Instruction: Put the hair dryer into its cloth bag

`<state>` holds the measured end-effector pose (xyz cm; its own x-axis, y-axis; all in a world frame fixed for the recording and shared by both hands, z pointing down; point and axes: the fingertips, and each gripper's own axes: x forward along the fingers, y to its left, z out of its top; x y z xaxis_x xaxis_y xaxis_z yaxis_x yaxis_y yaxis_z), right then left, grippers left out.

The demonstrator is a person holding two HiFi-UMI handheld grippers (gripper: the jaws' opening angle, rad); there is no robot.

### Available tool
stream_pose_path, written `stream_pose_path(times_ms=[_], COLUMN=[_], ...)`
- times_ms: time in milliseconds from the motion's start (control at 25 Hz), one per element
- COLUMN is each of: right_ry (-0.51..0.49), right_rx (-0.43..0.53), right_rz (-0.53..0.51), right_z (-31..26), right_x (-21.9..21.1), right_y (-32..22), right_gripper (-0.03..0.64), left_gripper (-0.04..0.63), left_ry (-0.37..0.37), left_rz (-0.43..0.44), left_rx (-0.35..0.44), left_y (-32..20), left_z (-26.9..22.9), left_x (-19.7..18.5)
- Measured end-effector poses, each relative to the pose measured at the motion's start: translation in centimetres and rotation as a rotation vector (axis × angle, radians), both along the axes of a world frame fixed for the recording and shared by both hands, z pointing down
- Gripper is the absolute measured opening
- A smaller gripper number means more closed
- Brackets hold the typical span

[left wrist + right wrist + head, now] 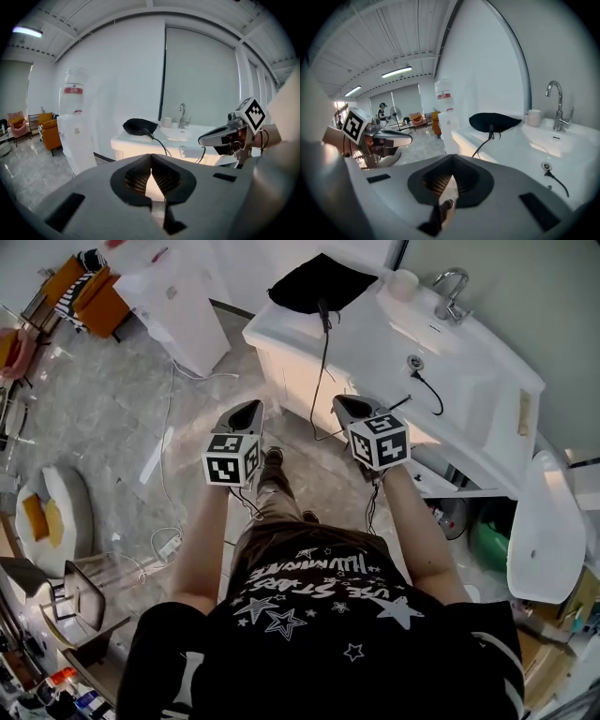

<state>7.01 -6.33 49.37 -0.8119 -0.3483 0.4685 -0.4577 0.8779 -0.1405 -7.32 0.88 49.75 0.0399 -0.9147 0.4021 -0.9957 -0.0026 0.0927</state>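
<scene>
Left gripper view: left gripper jaws pressed tip to tip, nothing held
Right gripper view: right gripper likewise pinched together, empty
Cloth bag: black, lying on the white counter by the sink, well ahead of both
Hair dryer: body not visible; a black cord trails from the bag
Reach to bag: I'd spread both jaws before arriving, one to lift the bag's mouth

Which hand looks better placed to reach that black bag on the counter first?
The right, probably. Both grippers are shut and empty, but the right gripper is close to the edge of the counter, beside the cord hanging from the bag; the left gripper hangs over the floor, further off.
</scene>
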Motion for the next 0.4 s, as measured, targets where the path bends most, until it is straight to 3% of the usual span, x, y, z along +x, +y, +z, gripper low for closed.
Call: stream_pose_path(times_ms=[400], right_ry=[-0.004], right_rx=[0.005], right_rz=[-0.007], right_z=[-0.2], right_x=[0.8], right_y=[1.2], right_gripper=[0.005], left_gripper=[0.011], left_ry=[-0.005], left_rz=[-0.023], left_rx=[0.020], left_y=[1.7], left_z=[-0.8], left_x=[0.5])
